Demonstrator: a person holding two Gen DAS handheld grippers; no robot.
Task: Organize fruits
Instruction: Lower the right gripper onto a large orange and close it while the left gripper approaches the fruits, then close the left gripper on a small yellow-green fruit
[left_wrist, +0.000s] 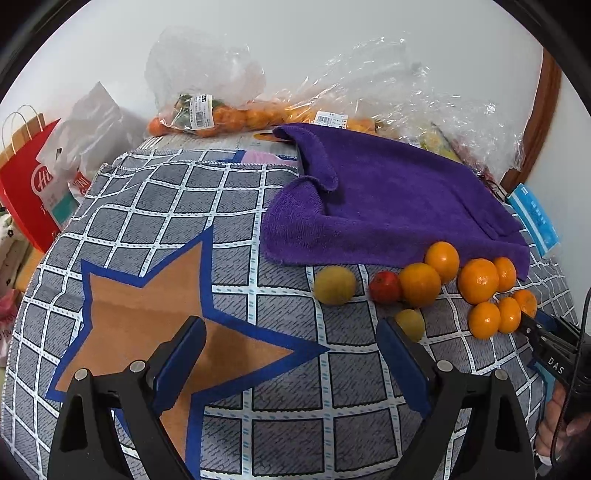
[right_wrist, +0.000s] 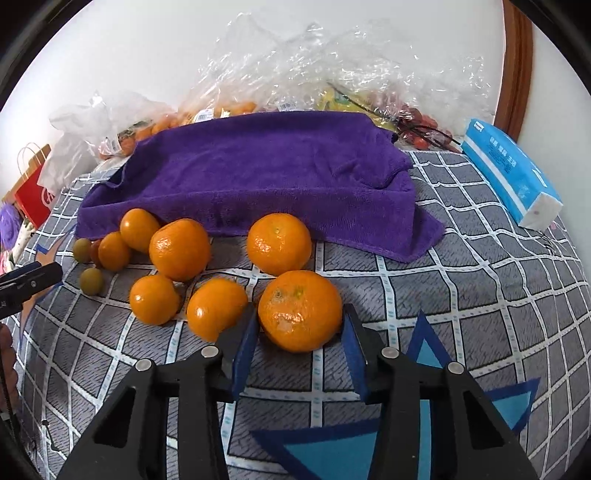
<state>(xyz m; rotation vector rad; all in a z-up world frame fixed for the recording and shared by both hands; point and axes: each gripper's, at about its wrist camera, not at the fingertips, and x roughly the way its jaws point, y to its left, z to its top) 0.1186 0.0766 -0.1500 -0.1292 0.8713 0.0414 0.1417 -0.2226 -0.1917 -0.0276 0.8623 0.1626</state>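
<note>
Purple towel (right_wrist: 255, 177) is the landmark: loose fruit sits along its near edge, i.e. several oranges (right_wrist: 179, 248), two yellowish fruits (left_wrist: 334, 285) and one red fruit (left_wrist: 385, 286), all mixed together, so sorting looks barely begun. Right gripper (right_wrist: 299, 325) brackets the nearest orange (right_wrist: 300, 310), jaws narrow, pads at its sides; firm grip can't be confirmed. Left gripper (left_wrist: 291, 350) is wide, holding nothing, over the checked cloth (left_wrist: 236, 229) near-left of the towel. Readable text: "DAS" on the other tong; bag labels (left_wrist: 201, 110) behind the towel too small to read.
</note>
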